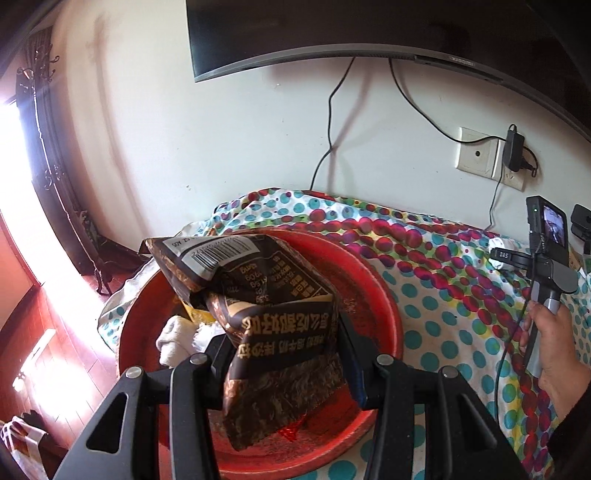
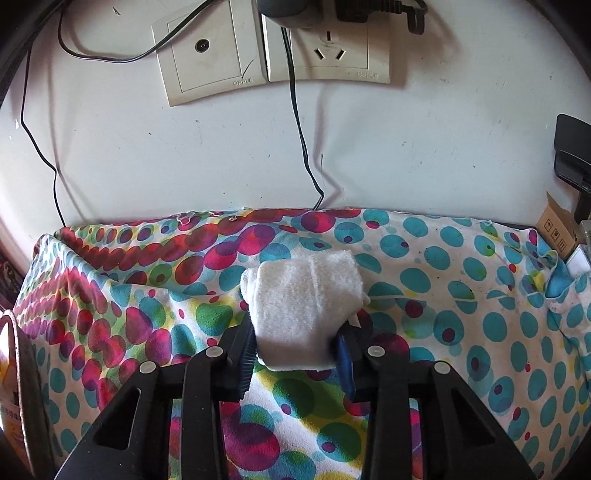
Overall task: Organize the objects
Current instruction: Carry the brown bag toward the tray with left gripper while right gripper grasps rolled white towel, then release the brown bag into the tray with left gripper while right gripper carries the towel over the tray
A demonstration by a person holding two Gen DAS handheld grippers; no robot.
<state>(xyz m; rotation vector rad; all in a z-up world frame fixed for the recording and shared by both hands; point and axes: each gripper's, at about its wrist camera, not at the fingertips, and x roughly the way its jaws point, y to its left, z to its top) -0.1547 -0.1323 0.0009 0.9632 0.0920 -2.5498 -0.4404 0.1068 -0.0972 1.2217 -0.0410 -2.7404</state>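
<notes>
The left hand-held gripper [image 1: 286, 363] gripped the brown snack packet [image 1: 269, 332] right over the red basin [image 1: 373, 295] – while the right hand-held gripper [image 2: 297, 349] (jaws pinched in) held the folded white towel [image 2: 304, 306] on the desk's spotted cloth [image 2: 480, 295], well right of it.

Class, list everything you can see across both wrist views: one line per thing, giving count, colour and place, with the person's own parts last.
snack packet: one, dark brown, above the basin, clamped.
basin: one, red, on the cloth.
rolled towel: one, white, on the cloth, clamped.
second towel: one, white, inside the basin.
spotted cloth: one, multicoloured, covering the surface.
wall sockets: two plates, white, on the wall.
screen: one, black, wall-mounted.
left gripper: black, shut on the packet.
right gripper: black, shut on the towel.
hand: one, holding the right gripper's handle.
</notes>
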